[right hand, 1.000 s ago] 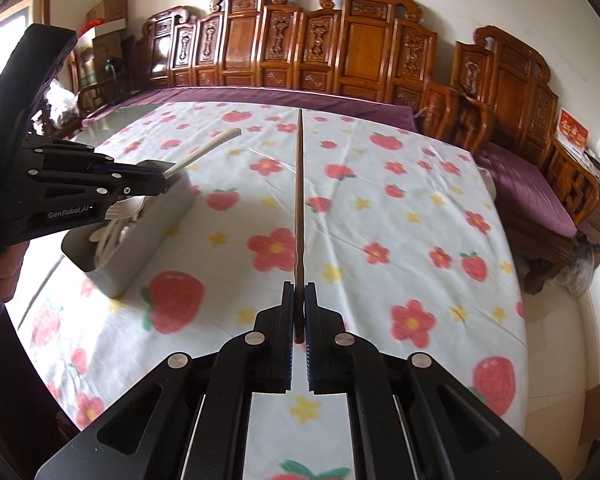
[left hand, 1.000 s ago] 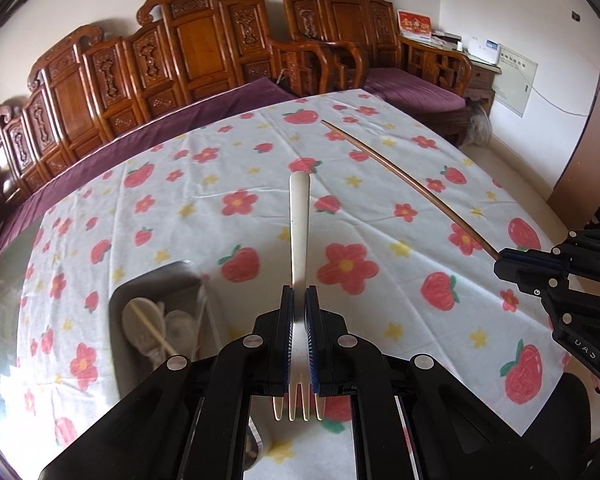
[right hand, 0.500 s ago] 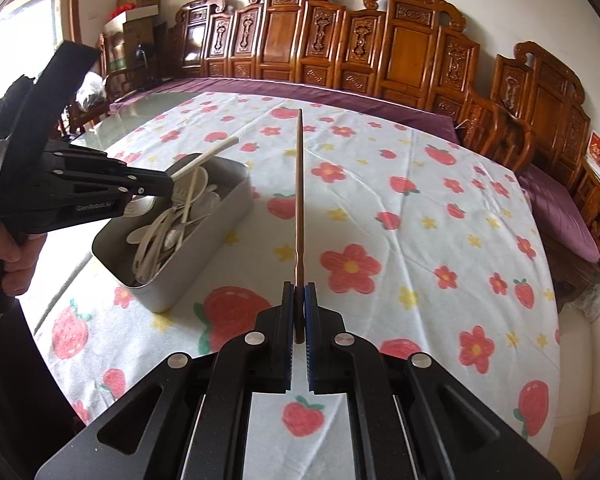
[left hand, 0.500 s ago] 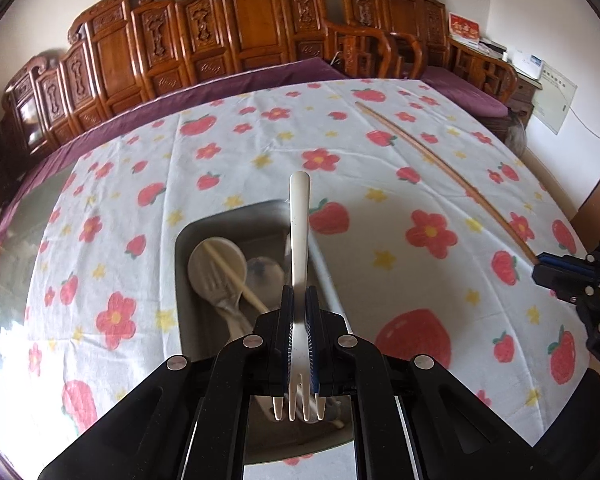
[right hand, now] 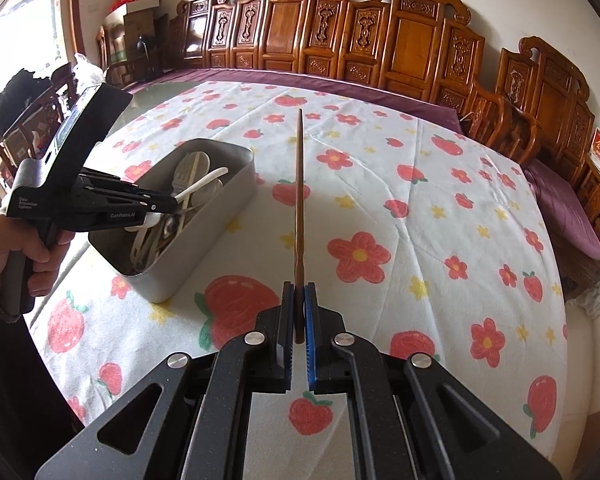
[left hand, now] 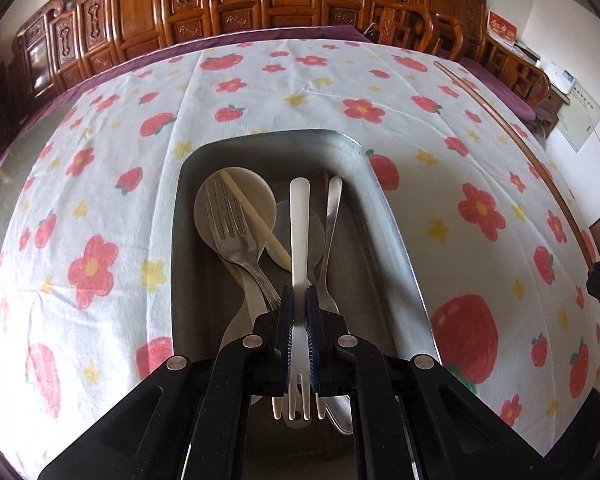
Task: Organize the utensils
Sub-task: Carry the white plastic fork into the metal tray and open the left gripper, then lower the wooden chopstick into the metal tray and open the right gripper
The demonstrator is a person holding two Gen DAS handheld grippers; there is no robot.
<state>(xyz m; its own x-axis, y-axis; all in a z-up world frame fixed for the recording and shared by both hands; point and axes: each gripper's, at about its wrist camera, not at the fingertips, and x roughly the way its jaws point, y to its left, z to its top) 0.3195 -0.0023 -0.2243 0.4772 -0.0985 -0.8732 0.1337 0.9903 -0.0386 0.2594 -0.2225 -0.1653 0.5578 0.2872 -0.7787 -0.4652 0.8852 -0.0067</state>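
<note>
Left view: the left claw (left hand: 300,300) pinches 1 white fork (left hand: 300,240) over the metal box (left hand: 392,240), inside its walls. In the box lie 1 metal fork (left hand: 232,232) and some spoons.

Right view: the right claw (right hand: 299,300) pinches 1 brown chopstick (right hand: 299,200) above open tablecloth (right hand: 420,200), beside the box (right hand: 188,268).

Metal tray (left hand: 384,200) crowded on its left & middle w/ steel fork (left hand: 232,232), spoons, chopstick; bare floor only along its right wall. Desk (right hand: 440,200) right of the tray lies open. Long brown chopstick (right hand: 299,200) juts fwd over that stretch. Carved chairs (right hand: 420,48) line the far edge.
</note>
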